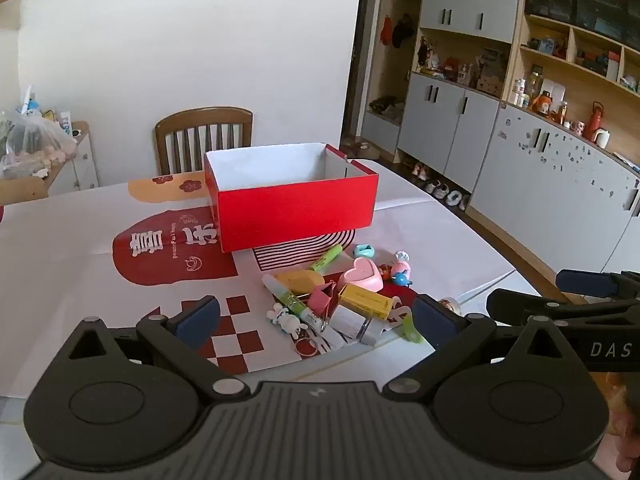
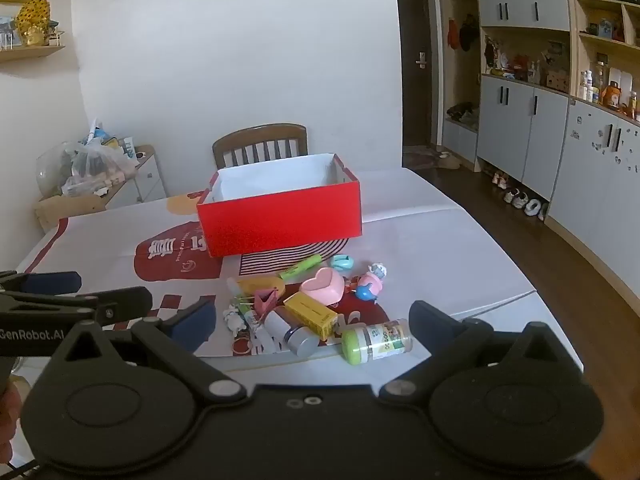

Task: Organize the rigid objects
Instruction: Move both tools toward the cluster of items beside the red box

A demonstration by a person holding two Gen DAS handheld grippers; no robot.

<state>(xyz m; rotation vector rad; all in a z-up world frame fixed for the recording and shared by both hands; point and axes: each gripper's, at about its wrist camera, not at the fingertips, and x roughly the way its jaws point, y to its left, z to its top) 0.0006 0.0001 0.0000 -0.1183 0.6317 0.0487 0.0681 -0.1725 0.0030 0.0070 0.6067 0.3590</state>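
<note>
Lying right-view only: green-capped jar (image 2: 376,340)

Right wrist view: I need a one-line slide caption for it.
Open right claw hovers before a pile of trinkets on the table, with the open red box behind.

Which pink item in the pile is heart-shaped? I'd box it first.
The pink heart-shaped dish, in the middle of the pile; the pink binder clip is folded and angular, the pink pig figure is a toy.

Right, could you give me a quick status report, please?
Left gripper and right gripper open, empty. Red box empty as far as visible. Trinket pile untouched. Nothing blocking.
</note>
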